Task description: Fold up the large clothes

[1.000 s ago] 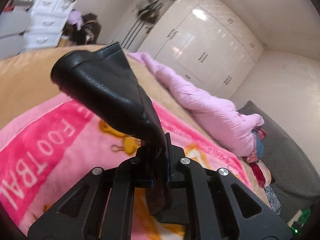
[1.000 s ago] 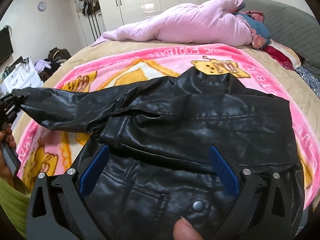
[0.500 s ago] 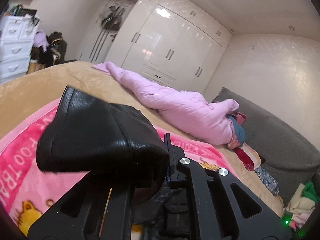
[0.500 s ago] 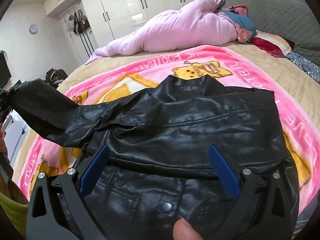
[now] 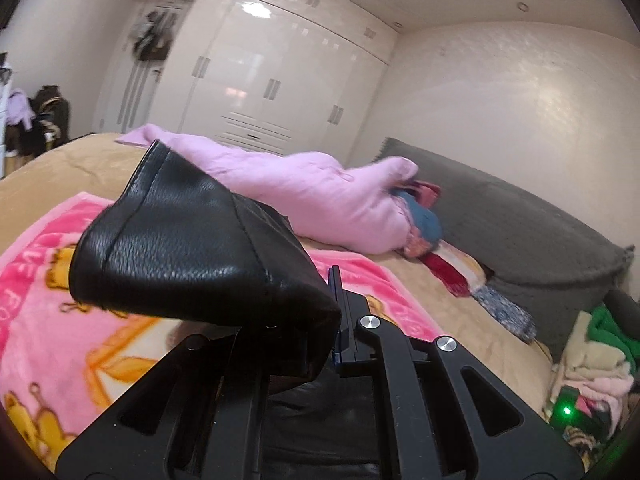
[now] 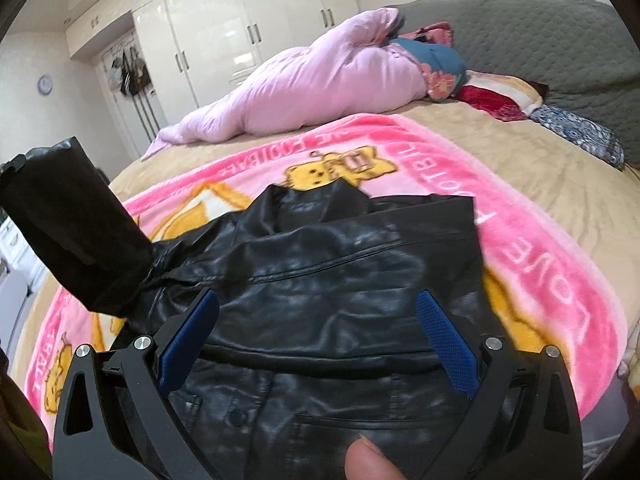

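A black leather jacket (image 6: 340, 260) lies spread on a pink cartoon blanket (image 6: 520, 260) on the bed. Its left sleeve (image 6: 72, 224) is lifted off the blanket and stands up at the left edge of the right wrist view. My left gripper (image 5: 332, 320) is shut on that sleeve near the cuff (image 5: 192, 248), which flares open towards the camera. Over the jacket's lower front hovers my right gripper (image 6: 316, 300), open, with its blue pads (image 6: 444, 344) wide apart and nothing pinched. A thumb (image 6: 368, 460) shows at the bottom edge.
A bunched pink duvet (image 6: 320, 80) and pillows (image 6: 500, 100) lie at the far side of the bed, against a grey headboard (image 6: 520, 20). White wardrobes (image 5: 260, 80) line the wall. A heap of clothes (image 5: 592, 360) sits off the bed's right side.
My left gripper has lifted the sleeve and swung it up and inwards, rolling as it went. The sleeve went from lying stretched out to standing raised. My right gripper shifted slightly over the jacket and stays open.
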`<state>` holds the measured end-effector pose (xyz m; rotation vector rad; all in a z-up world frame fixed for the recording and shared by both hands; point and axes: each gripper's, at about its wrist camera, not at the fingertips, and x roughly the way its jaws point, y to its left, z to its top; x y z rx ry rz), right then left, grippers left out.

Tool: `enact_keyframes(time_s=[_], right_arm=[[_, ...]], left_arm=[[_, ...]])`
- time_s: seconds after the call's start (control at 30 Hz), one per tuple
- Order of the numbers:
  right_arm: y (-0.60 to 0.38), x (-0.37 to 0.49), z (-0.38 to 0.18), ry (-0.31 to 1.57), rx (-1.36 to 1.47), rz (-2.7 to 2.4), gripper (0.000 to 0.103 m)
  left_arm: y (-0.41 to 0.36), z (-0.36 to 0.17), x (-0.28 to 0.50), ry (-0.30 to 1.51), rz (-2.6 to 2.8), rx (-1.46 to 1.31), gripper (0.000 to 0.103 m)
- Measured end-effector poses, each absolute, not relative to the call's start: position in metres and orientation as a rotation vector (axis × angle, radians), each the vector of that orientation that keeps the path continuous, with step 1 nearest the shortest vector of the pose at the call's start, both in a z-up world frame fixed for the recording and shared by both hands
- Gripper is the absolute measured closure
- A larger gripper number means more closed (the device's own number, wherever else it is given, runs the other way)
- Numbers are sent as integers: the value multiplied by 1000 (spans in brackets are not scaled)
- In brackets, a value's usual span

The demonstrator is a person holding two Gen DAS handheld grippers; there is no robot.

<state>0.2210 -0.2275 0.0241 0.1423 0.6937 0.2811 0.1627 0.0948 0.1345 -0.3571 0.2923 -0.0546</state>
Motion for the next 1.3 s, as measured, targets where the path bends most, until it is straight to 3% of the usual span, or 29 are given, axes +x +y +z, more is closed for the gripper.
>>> enact_keyframes(time_s=[0.47, 0.87, 1.0, 1.2, 1.27, 1.3], right_arm=[[-305, 219, 35, 665, 291, 191, 4], [-365, 221, 29, 675, 444, 62, 4], [-380, 224, 23, 689, 492, 30, 4], [-385, 227, 16, 707, 516, 27, 4], [-384, 228, 15, 713, 518, 35, 4], [-383, 229, 14, 717, 523, 48, 4]], left_arm=[[-8, 92, 180, 411, -236, -217, 101], [-86, 1, 203, 641, -387, -16, 96], [-101, -28, 205, 715, -447, 19, 82], [-111, -49, 201, 786, -462, 86, 73], [-108, -47, 199, 797, -480, 74, 51], [-106, -46, 198, 798, -498, 60, 22]])
